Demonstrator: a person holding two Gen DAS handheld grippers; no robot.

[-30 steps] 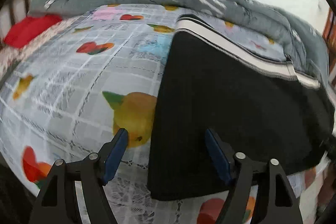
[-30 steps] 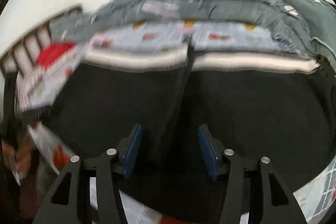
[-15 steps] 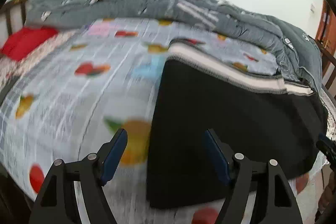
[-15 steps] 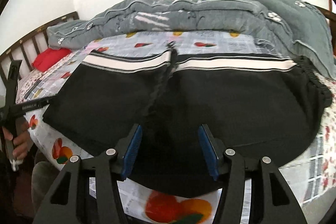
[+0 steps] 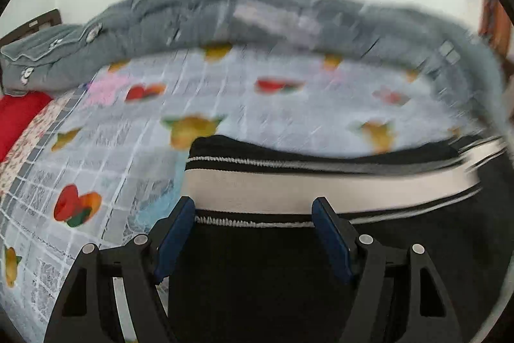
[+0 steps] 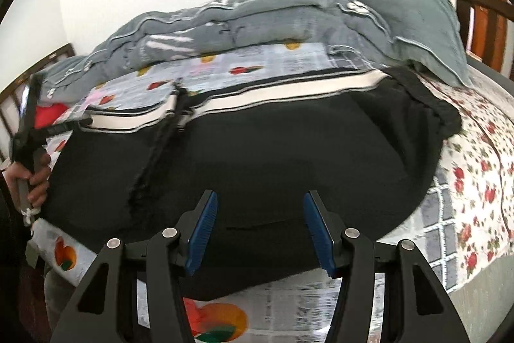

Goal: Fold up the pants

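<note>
Black pants (image 6: 257, 150) with a white side stripe (image 6: 273, 94) lie flat on the bed, folded over so the stripe runs along the far edge. In the left wrist view the pants (image 5: 273, 272) fill the lower middle, and the stripe (image 5: 289, 188) crosses just beyond the fingers. My left gripper (image 5: 253, 214) is open and empty, low over the pants' left end by the stripe. It also shows in the right wrist view (image 6: 69, 126), at the pants' far left corner. My right gripper (image 6: 260, 208) is open and empty above the pants' near edge.
The bed has a fruit-print sheet (image 5: 128, 150) and a floral part (image 6: 475, 176) at the right. A grey quilt (image 6: 273, 18) is heaped along the far side by the wall. A red pillow (image 5: 16, 118) lies at the left. A wooden frame (image 6: 482, 8) stands at the right.
My left gripper has moved forward and right, from beside the pants' left edge to over the pants by the white stripe. My right gripper has shifted slightly right. Both stay open.
</note>
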